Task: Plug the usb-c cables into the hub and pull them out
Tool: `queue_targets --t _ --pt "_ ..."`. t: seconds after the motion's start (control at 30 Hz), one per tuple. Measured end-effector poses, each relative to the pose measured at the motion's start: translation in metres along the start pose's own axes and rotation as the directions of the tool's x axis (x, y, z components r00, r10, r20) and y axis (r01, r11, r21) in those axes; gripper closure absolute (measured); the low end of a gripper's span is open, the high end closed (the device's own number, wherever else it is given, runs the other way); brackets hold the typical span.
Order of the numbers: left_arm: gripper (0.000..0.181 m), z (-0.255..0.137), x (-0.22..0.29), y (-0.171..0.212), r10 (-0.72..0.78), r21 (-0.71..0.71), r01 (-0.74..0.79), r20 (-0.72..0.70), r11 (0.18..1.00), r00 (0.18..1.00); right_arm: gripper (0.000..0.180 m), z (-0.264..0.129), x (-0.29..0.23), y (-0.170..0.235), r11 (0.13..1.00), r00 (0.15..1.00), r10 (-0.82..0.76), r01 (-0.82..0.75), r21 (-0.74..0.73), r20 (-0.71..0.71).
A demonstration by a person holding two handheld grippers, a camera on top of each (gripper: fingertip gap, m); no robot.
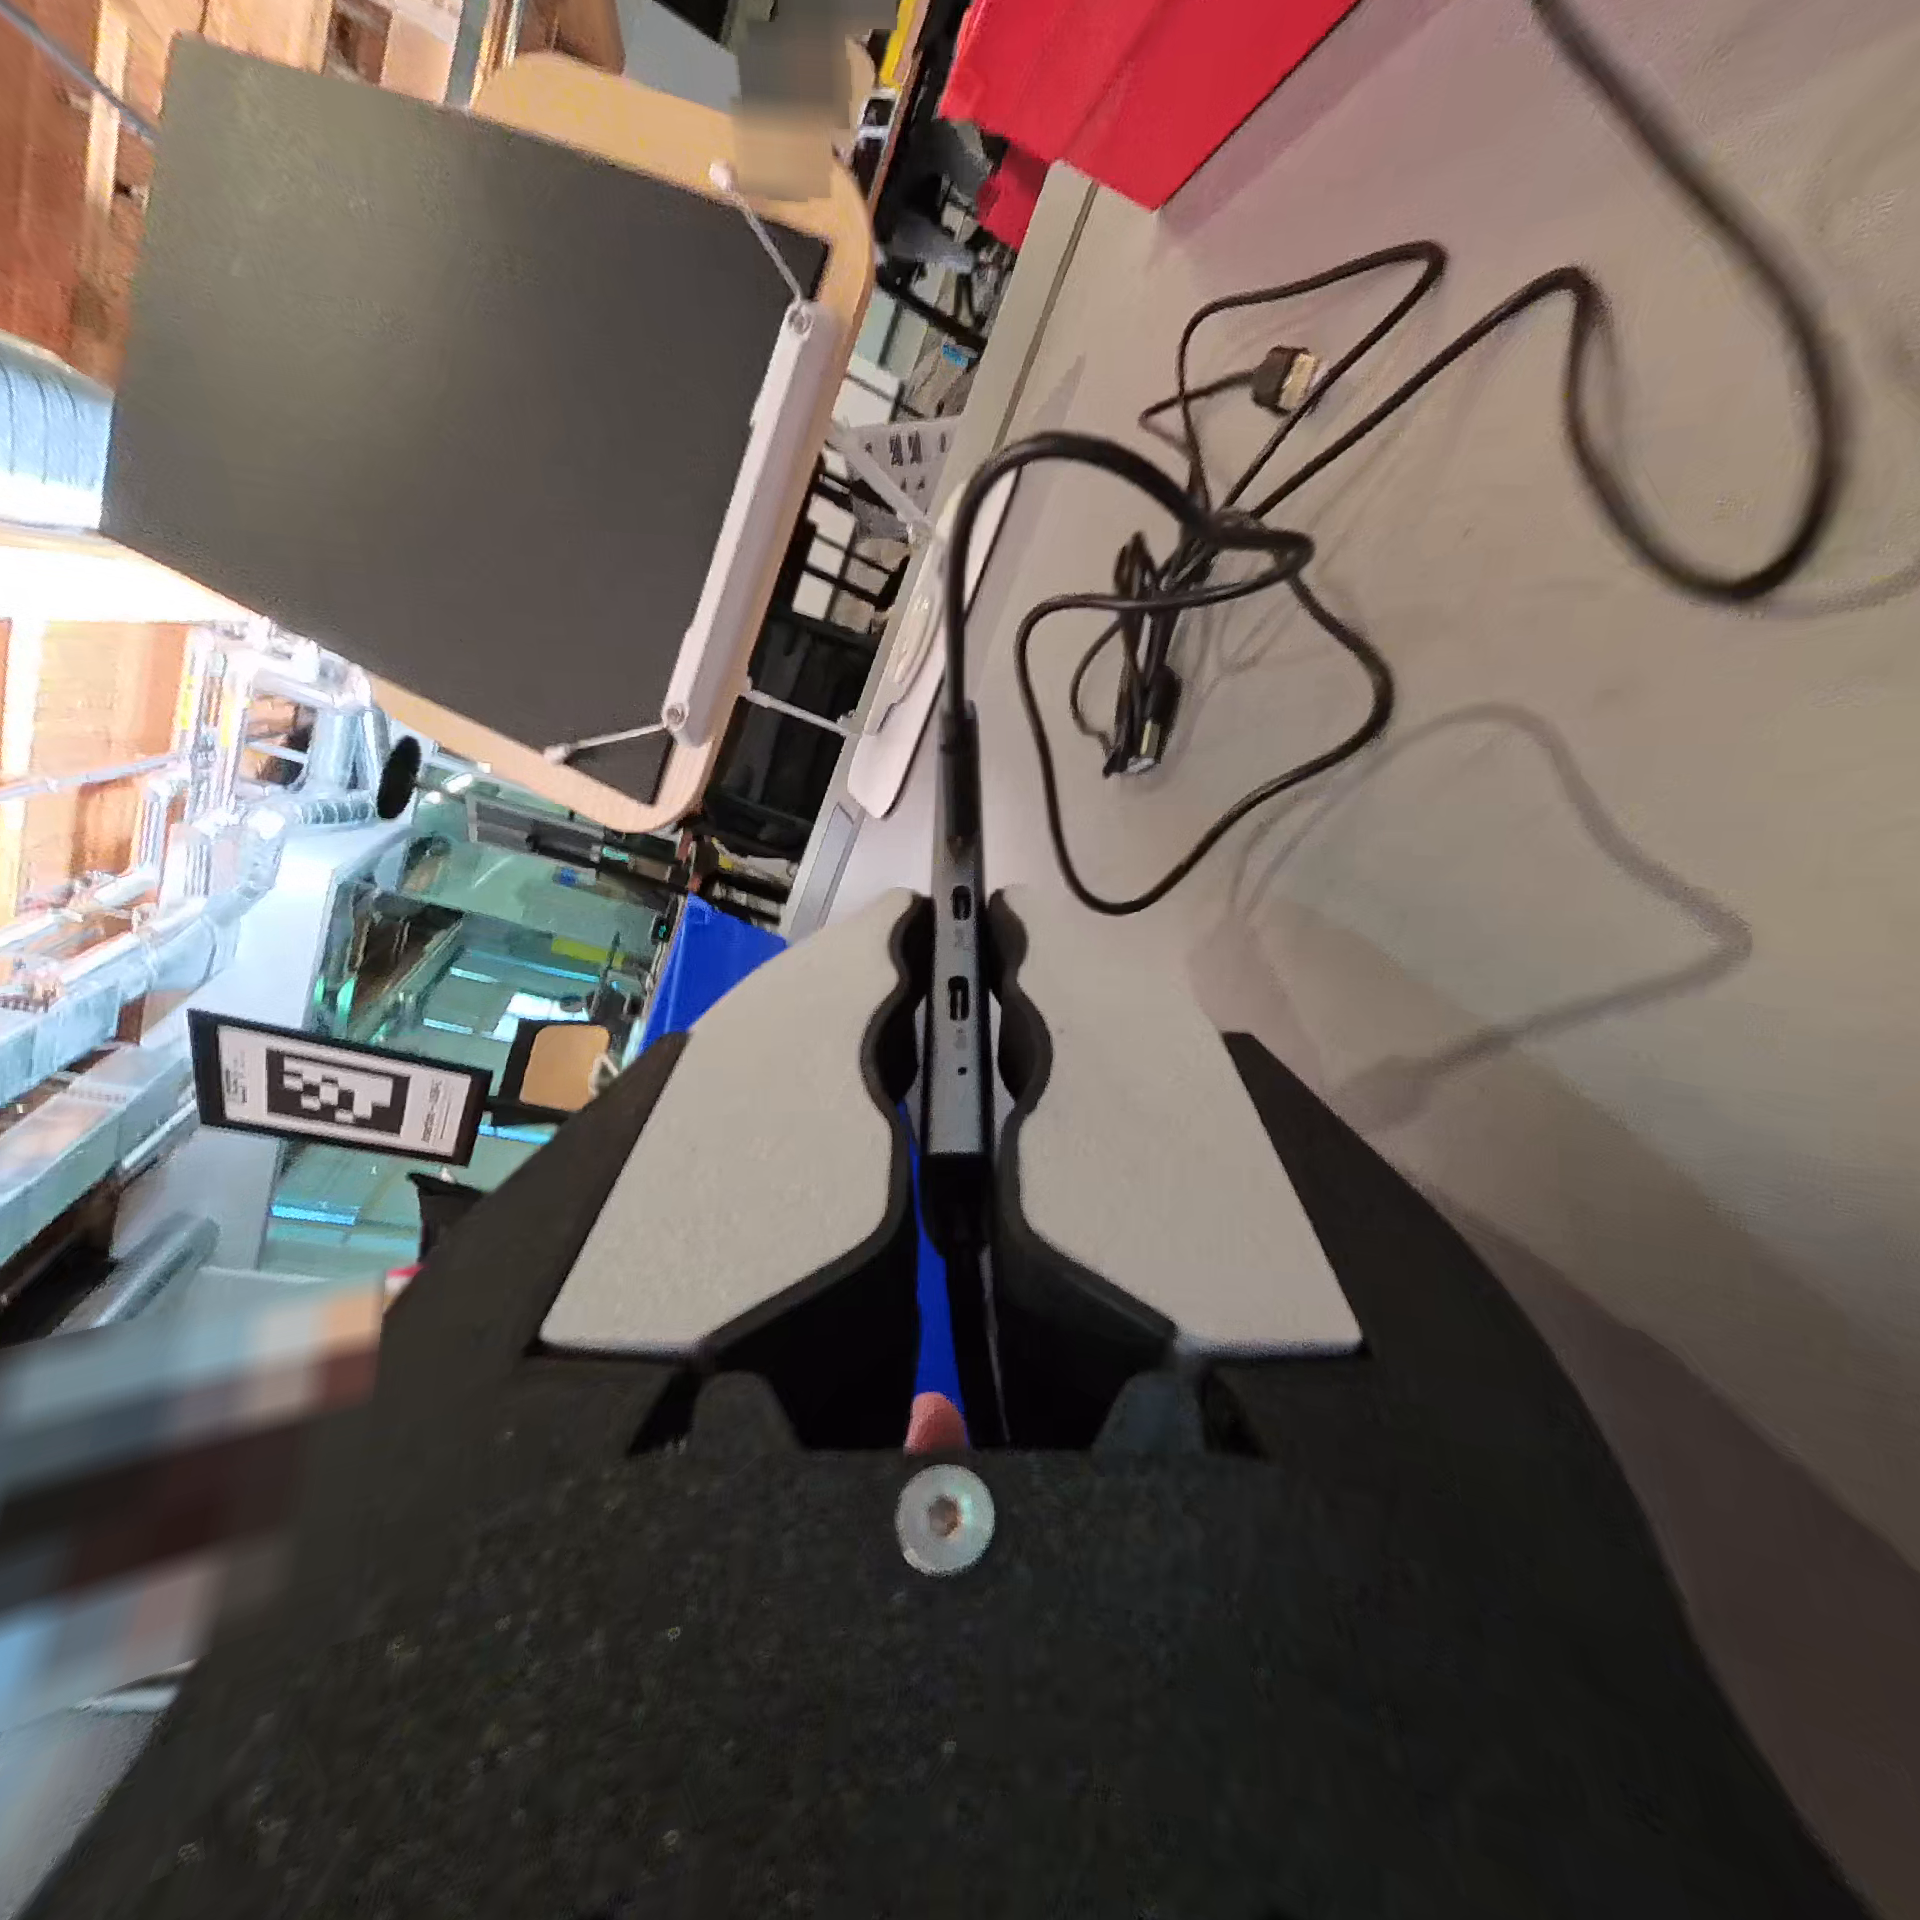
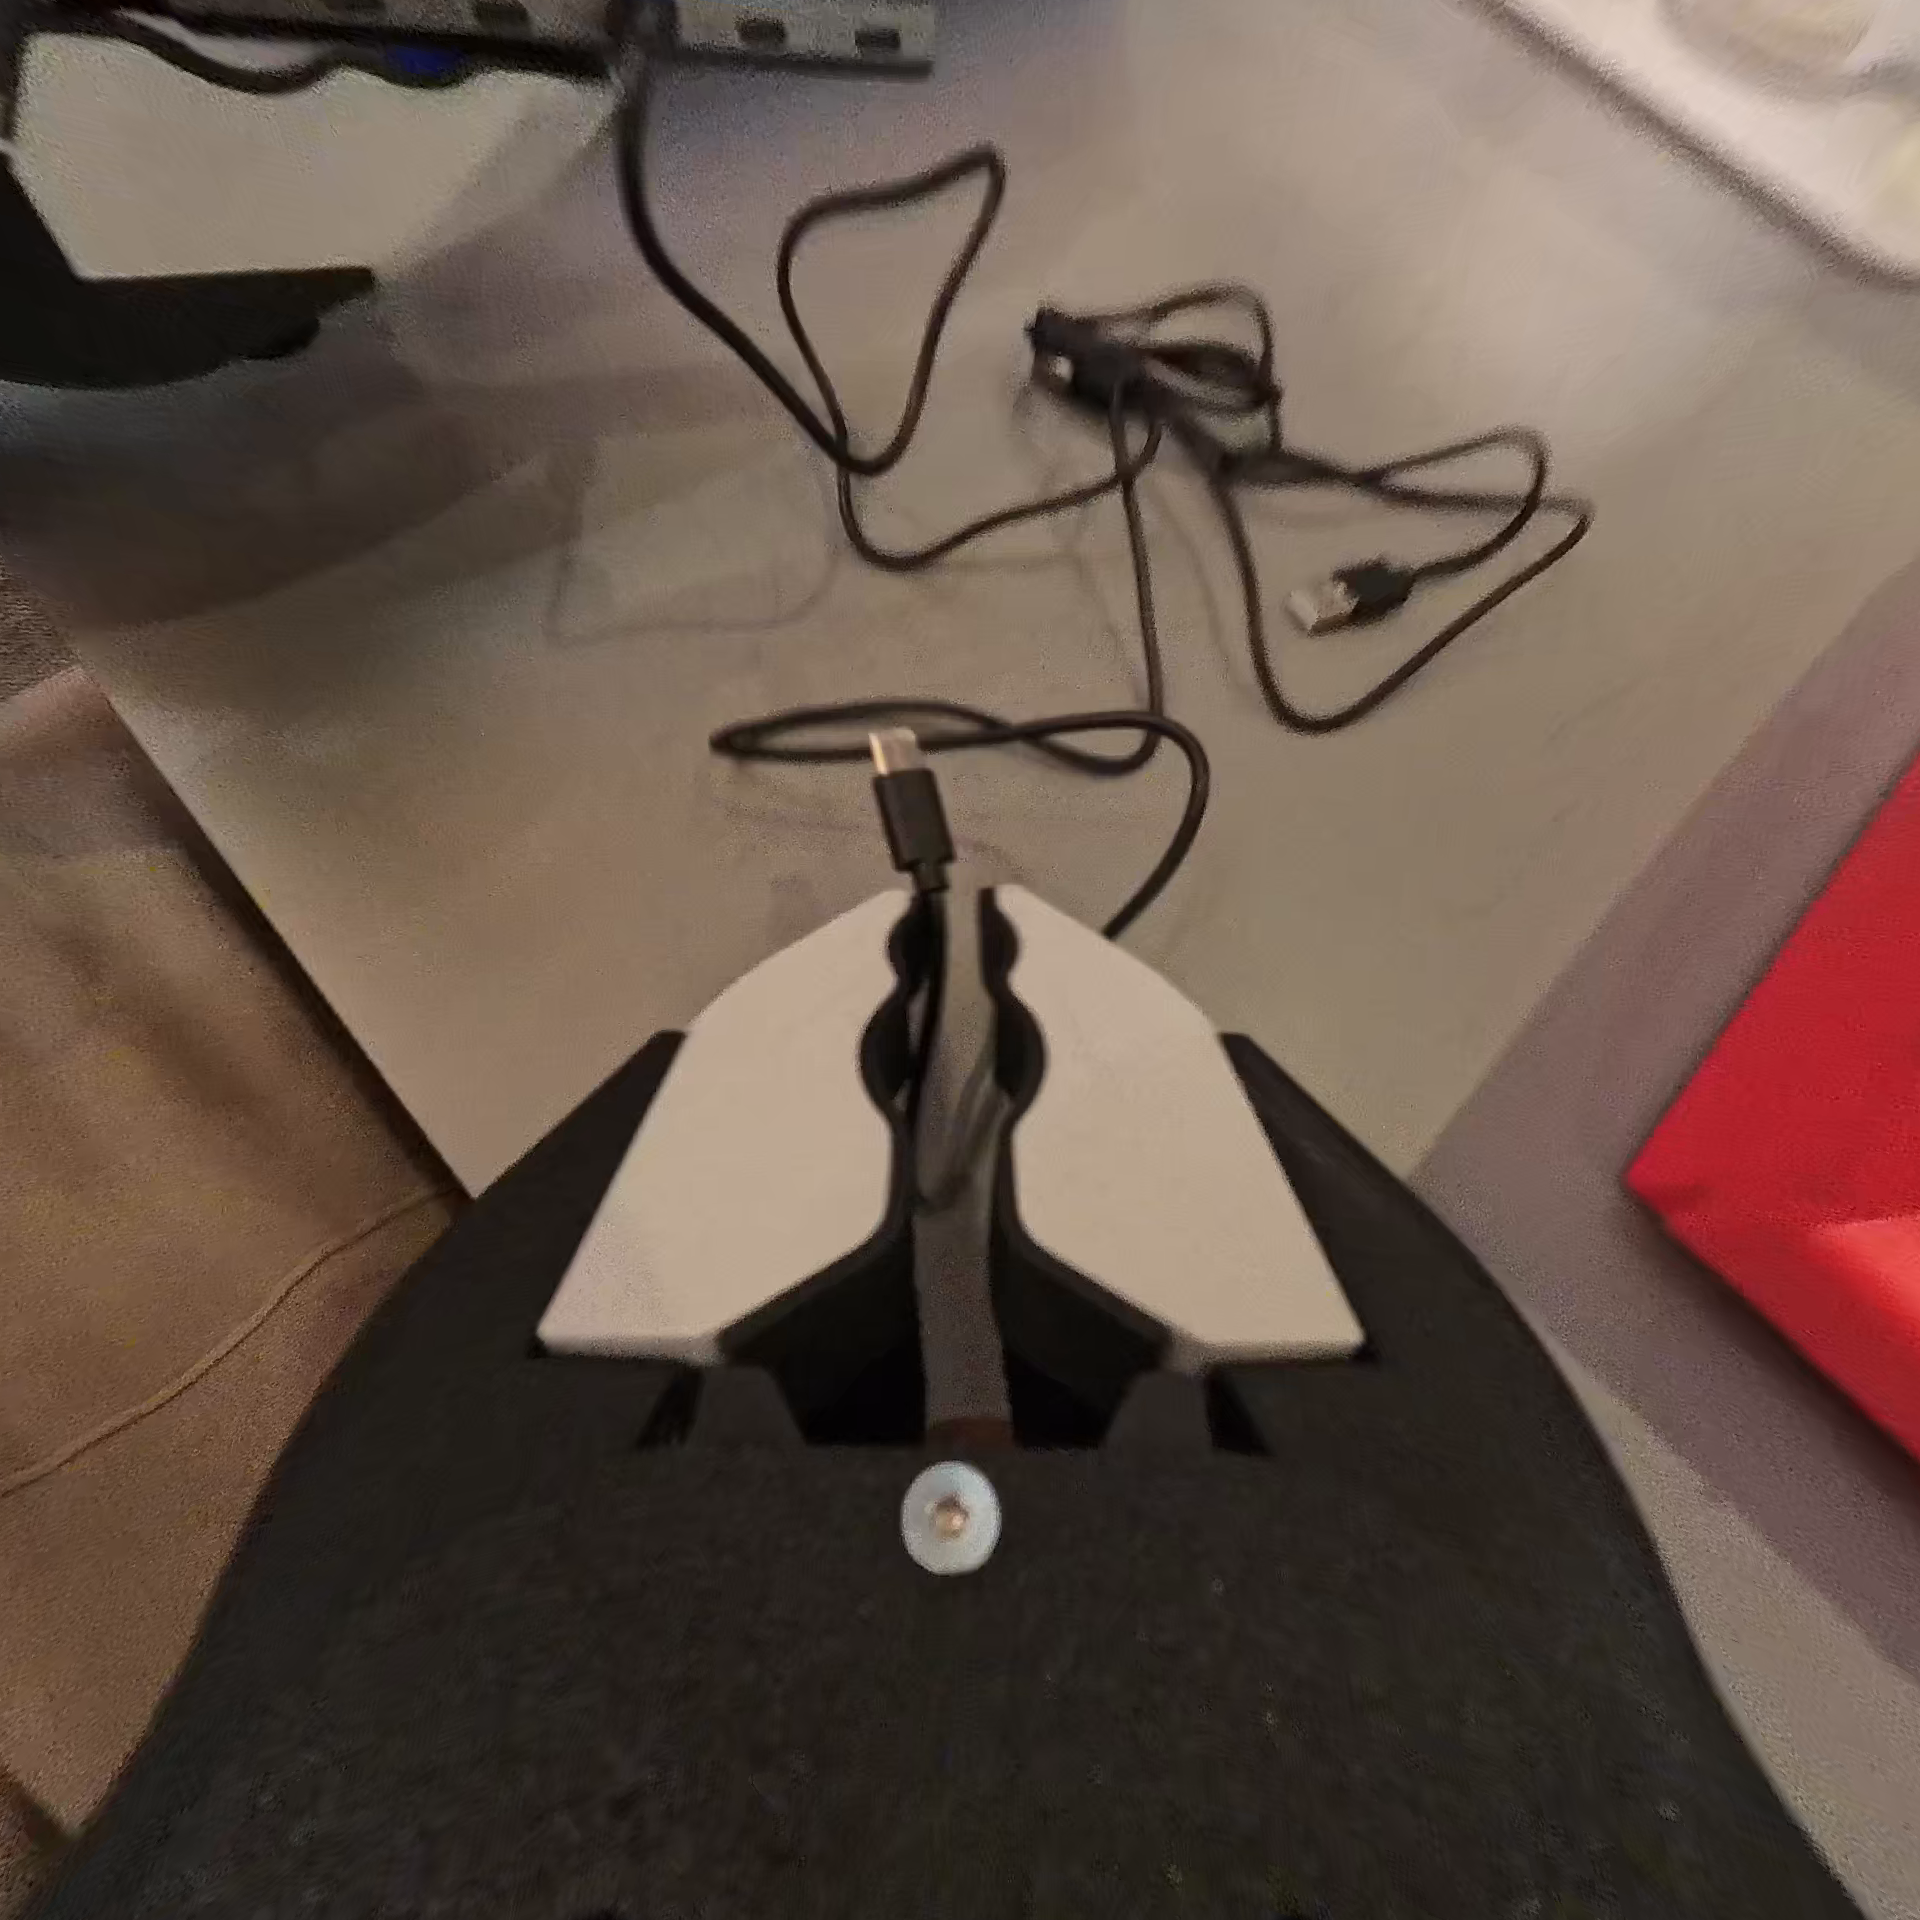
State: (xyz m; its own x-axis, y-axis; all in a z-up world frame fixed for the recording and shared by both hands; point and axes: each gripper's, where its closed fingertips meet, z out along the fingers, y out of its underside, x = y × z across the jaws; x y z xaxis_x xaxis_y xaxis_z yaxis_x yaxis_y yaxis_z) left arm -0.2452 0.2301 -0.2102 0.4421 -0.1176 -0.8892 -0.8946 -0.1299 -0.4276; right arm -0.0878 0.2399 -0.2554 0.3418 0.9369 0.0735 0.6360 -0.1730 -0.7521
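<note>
My left gripper [image 1: 956, 914] is clamped on the slim grey hub [image 1: 961, 1029], which stands on edge between my two white fingers [image 1: 769, 1122] with its row of ports facing the camera. Just past my fingertips, one black cable [image 1: 961, 769] is already seated in the hub's far port, and its cord arches up and over before dropping to the pale table [image 1: 1558, 935] on my right. Two ports nearer to me, between the fingers, look empty. My right gripper [image 2: 951, 914] is closed on a second black usb-c cable [image 2: 914, 821], pinching the cord just behind the plug, so that the plug body and its silver tip stick out straight ahead of my fingertips. Its cord loops off to the right of my right-hand fingers and back across the table in front. The hub also appears at the top edge of the right wrist view, well ahead of the plug and well apart from it, so this plug is not yet lined up with a port. Farther ahead lies a loose tangle of cables [image 2: 1195, 416] with another plug [image 2: 1351, 603] lying free. A red block [image 2: 1818, 1143] sits off to my right. I judge the task to be in its plugging half: one cable in, one in hand, more waiting, and all the pulling out is left to do.
</note>
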Motion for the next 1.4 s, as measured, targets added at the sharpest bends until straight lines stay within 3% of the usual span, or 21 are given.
queue_targets --t 0.07,0.27,0.37,0.57,0.8,0.87,0.97,1.1,1.17,1.23,1.3,1.33,1.4 --pt "0.171 -0.003 0.005 -0.008 0.033 0.038 -0.033 -0.013 0.999 0.999 0.151 0.0 -0.002 -0.002 0.999 0.998 0.041 -0.041 0.002 0.039" --pt "0.171 -0.017 0.023 -0.04 0.094 0.109 -0.089 -0.04 0.99 0.995 0.139 -0.028 -0.034 -0.075 0.957 0.993 0.003 -0.037 0.288 0.119" --pt "0.171 -0.023 0.027 -0.053 0.087 0.128 -0.081 -0.043 0.989 0.995 0.142 -0.004 -0.049 -0.077 0.969 0.995 0.009 -0.032 0.244 0.096" --pt "0.171 -0.031 0.03 -0.06 0.087 0.134 -0.08 -0.047 0.988 0.995 0.168 0.01 -0.055 -0.08 0.967 0.997 0.041 -0.055 0.249 0.062" --pt "0.172 -0.028 0.037 -0.058 0.029 0.097 -0.021 -0.078 0.995 0.997 0.169 0.008 -0.061 -0.074 0.978 0.998 -0.059 0.063 0.198 -0.022" --pt "0.171 -0.026 0.037 -0.058 0.055 0.107 -0.049 -0.058 0.993 0.997 0.169 0.008 -0.072 -0.075 0.976 0.996 -0.091 0.088 0.201 0.003" --pt "0.171 -0.022 0.038 -0.058 0.085 0.11 -0.079 -0.049 0.991 0.995 0.169 0.009 -0.072 -0.075 0.969 0.983 -0.167 0.178 0.172 -0.077" --pt "0.171 -0.019 0.037 -0.058 0.05 0.084 -0.042 -0.09 0.996 0.995 0.169 0.008 -0.069 -0.076 0.977 0.998 -0.06 0.062 0.202 -0.017" --pt "0.171 -0.004 0.031 -0.017 0.07 -0.103 -0.078 -0.081 0.992 0.994 0.169 -0.009 -0.056 -0.084 0.963 0.997 -0.024 0.042 0.267 -0.07" --pt "0.171 0.009 0.004 0.038 -0.044 -0.215 0.036 -0.036 0.976 0.998 0.169 -0.038 -0.039 -0.091 0.942 0.993 -0.003 0.041 0.332 -0.115" --pt "0.172 0.004 -0.03 0.037 -0.075 -0.15 0.083 0.058 0.985 0.995 0.169 -0.049 -0.029 -0.082 0.945 0.998 0.027 -0.005 0.326 -0.063" --pt "0.172 0.001 -0.03 0.029 -0.12 -0.123 0.126 0.053 0.984 0.991 0.169 -0.049 -0.02 -0.074 0.949 0.996 0.05 -0.025 0.314 -0.072" --pt "0.172 -0.003 -0.015 0.018 -0.065 -0.09 0.067 0.025 0.994 0.998 0.169 -0.043 -0.002 -0.06 0.952 0.992 0.105 -0.078 0.296 -0.076"
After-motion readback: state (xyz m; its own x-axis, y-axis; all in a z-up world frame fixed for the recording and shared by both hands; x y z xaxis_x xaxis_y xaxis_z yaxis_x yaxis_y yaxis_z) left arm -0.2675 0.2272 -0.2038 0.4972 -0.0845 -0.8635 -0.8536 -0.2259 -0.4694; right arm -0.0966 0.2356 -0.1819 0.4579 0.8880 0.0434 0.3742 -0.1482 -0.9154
